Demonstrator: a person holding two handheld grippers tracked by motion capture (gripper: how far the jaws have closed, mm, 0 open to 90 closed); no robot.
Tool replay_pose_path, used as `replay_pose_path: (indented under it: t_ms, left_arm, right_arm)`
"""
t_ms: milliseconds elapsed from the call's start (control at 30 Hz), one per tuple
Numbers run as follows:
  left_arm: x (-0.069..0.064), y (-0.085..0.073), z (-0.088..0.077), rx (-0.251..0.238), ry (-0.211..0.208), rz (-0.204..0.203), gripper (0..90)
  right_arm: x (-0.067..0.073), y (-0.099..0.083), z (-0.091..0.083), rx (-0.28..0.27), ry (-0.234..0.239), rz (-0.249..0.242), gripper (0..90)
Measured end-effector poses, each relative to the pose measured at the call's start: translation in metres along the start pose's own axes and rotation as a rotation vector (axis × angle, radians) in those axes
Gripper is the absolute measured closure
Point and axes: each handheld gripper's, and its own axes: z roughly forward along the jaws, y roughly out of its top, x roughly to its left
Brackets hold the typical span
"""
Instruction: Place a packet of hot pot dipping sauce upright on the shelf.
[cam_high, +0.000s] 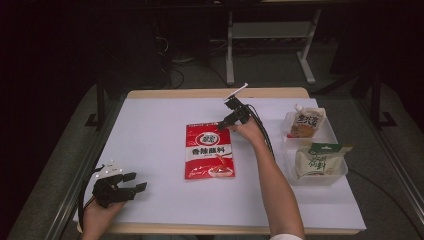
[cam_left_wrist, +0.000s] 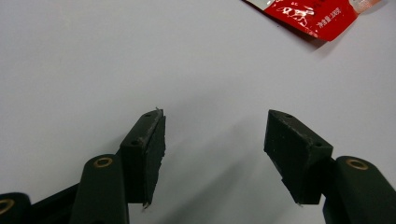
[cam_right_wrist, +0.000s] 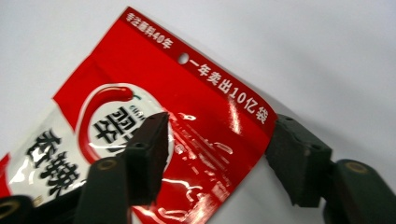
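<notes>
— High view first: where is the red packet (cam_high: 210, 151)?
— It lies flat in the middle of the white table (cam_high: 150, 145).
— And the right gripper (cam_high: 226, 123)?
— At the packet's top right corner; its jaws stand apart around that corner, not yet pressing it.
— The left gripper (cam_high: 131, 186)?
— Near the table's front left edge, jaws apart, holding nothing.

Sachet (cam_high: 210, 151) was red with a white band, red chilli logo, white lettering along the top edge. Table (cam_high: 150, 145) was white on top, pale wood at the edge. Both grippers' fingers (cam_left_wrist: 144, 149) were black with brass-coloured rivets. Tray (cam_high: 341, 172) was clear; spouted pouch (cam_high: 305, 122) white with orange-brown print, other bag (cam_high: 316, 159) cream with a green top.
</notes>
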Motion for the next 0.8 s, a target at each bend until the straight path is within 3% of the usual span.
replay_pose_path:
  t_ms: [100, 233, 300, 367, 467, 667, 733, 800]
  left_arm:
    - [0.001, 0.000, 0.000, 0.006, 0.001, 0.011, 38.3]
    - [0.000, 0.000, 0.001, 0.005, 0.000, 0.013, 38.2]
    - [0.001, 0.000, 0.000, 0.012, -0.001, 0.014, 38.2]
    - [0.002, 0.000, 0.000, 0.015, -0.001, 0.013, 38.1]
    - [0.002, 0.000, 0.001, 0.010, -0.003, 0.011, 38.0]
    - [0.002, 0.000, 0.001, 0.013, -0.002, 0.013, 38.0]
    - [0.002, 0.000, 0.001, 0.012, -0.002, 0.011, 38.0]
    - [0.002, 0.001, 0.000, 0.013, -0.002, 0.014, 38.0]
  right_arm:
    - [0.004, 0.001, -0.003, -0.003, 0.000, -0.026, 49.0]
    - [0.005, 0.001, -0.002, 0.007, -0.054, -0.041, 63.8]
    - [0.002, 0.001, 0.000, 0.013, -0.065, -0.029, 63.4]
    - [-0.002, 0.000, 0.003, 0.018, -0.063, -0.022, 56.7]
    - [-0.006, -0.001, 0.003, 0.003, -0.044, 0.001, 57.3]
    - [-0.003, 0.001, 0.001, -0.003, -0.028, -0.037, 66.7]
    - [0.001, 0.002, 0.000, -0.005, -0.046, -0.053, 74.9]
    - [0.002, 0.002, 0.001, -0.007, -0.057, -0.064, 77.0]
